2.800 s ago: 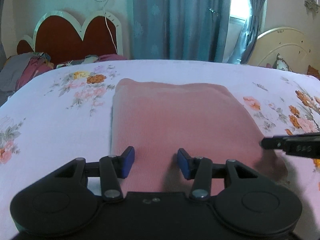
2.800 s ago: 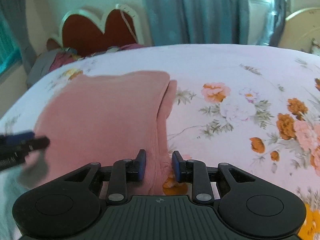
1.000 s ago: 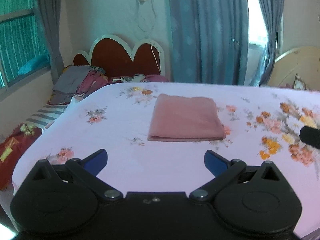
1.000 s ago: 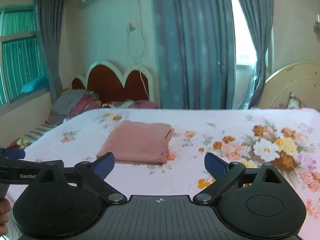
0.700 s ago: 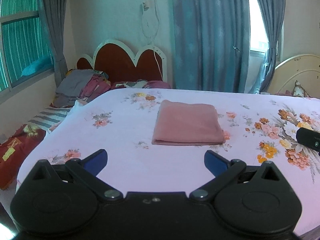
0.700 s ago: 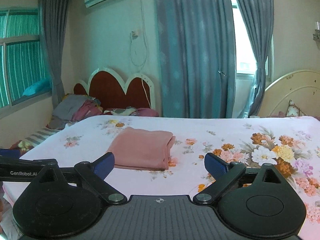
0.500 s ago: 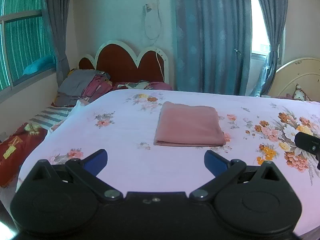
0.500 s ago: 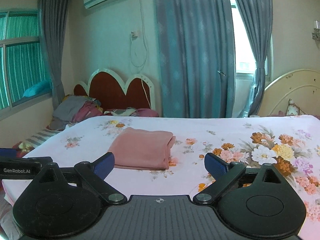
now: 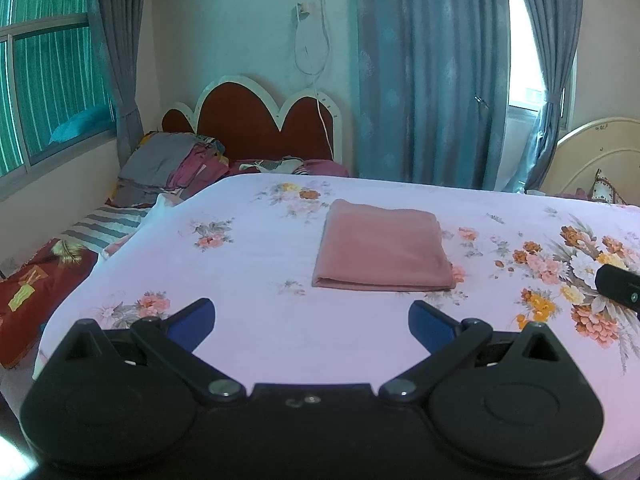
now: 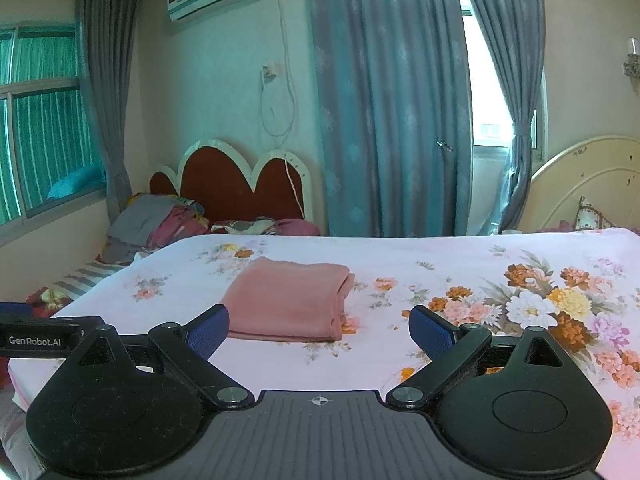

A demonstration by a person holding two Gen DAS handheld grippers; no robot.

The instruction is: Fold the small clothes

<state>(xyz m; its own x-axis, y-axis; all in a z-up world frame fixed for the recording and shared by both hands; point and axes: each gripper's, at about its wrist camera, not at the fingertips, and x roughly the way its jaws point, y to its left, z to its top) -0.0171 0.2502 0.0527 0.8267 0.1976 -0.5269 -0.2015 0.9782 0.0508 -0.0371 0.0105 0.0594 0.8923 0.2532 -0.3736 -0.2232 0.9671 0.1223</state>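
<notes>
Your left gripper [image 9: 312, 320] is spread wide and holds nothing, and your right gripper [image 10: 319, 330] is spread just as wide, also with nothing in it. Both hang above the near edge of the bed [image 9: 256, 248], well apart from the pink cloth [image 9: 382, 246]. That cloth lies folded into a neat rectangle, flat on the flowered sheet near the bed's middle, with its folded edge toward you.

Both wrist cameras look forward from the bed's [image 9: 280, 344] near edge toward the headboard [image 10: 240, 184]; both views share the folded pink cloth [image 9: 382, 252], well ahead.
</notes>
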